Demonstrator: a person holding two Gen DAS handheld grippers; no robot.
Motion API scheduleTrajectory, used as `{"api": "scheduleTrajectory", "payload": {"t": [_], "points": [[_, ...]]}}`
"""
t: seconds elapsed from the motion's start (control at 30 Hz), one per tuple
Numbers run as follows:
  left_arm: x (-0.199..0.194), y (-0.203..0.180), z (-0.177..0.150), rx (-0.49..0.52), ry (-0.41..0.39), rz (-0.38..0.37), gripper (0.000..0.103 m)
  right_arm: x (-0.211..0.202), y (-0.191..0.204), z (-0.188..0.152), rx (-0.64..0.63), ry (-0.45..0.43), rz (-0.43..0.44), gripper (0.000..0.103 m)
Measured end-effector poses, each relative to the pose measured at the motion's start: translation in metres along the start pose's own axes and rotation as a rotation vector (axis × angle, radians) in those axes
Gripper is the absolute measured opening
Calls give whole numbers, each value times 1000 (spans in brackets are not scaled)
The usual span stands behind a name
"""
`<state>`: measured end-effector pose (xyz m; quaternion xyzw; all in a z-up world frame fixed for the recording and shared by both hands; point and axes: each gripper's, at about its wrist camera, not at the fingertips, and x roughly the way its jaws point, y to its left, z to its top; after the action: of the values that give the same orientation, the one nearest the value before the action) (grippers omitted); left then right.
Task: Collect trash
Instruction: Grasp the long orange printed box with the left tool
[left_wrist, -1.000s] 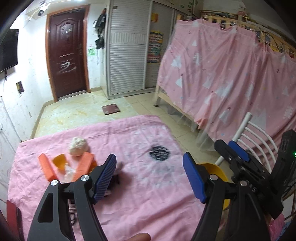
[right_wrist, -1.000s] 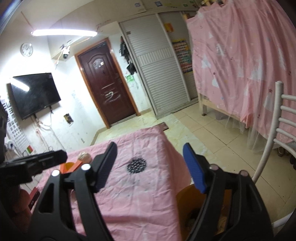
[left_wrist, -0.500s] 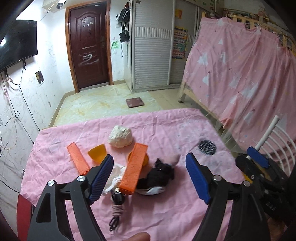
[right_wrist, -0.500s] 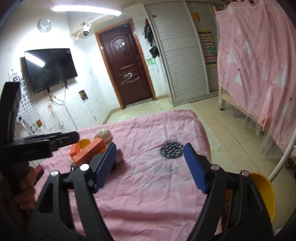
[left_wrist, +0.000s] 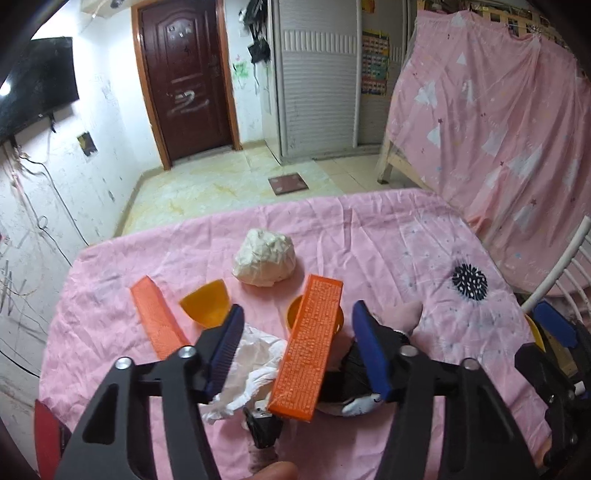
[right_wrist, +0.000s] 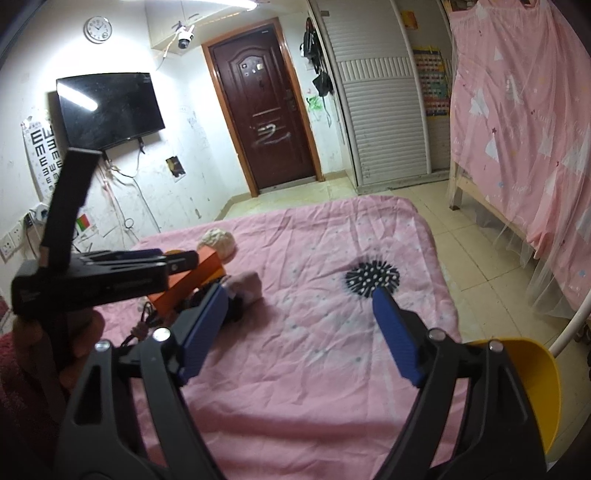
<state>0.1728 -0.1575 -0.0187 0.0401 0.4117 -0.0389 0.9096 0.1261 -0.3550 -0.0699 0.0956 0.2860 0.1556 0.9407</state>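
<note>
Left wrist: left gripper (left_wrist: 297, 347) over clutter, jaws closing.
Orange block (left_wrist: 308, 349) and tissue (left_wrist: 251, 363) between fingers, untouched; right gripper (right_wrist: 299, 332) opening, empty.

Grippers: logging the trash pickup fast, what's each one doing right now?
Left gripper: jaws closing around the orange block, pads not yet pressing it.
Right gripper: jaws opening, nothing between them.

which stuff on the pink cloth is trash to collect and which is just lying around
Likely for the job:
crumpled white paper
white wad
yellow bin

Likely just lying about:
orange blocks
orange cups
black cable
spiky black ball
</note>
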Motion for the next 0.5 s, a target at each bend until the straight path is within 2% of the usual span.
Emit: {"api": "scheduleTrajectory", "payload": {"t": [0.13,0.2,0.27,0.43,0.5], "points": [[10,-2,-2,15,39,-37,43,6,6,-2,-9,21,16,78],[14,-2,-3,12,60,-54,27,8,11,-3,-13,29,30,78],[17,1,-4,4,75,-68,18,11,16,-3,-21,36,38,78],[6,15,-3,-42,43,-74,15,19,29,-2,-45,59,51,79],[-2,21,-1,-67,22,-73,15,23,34,-1,-51,66,59,83]]}}
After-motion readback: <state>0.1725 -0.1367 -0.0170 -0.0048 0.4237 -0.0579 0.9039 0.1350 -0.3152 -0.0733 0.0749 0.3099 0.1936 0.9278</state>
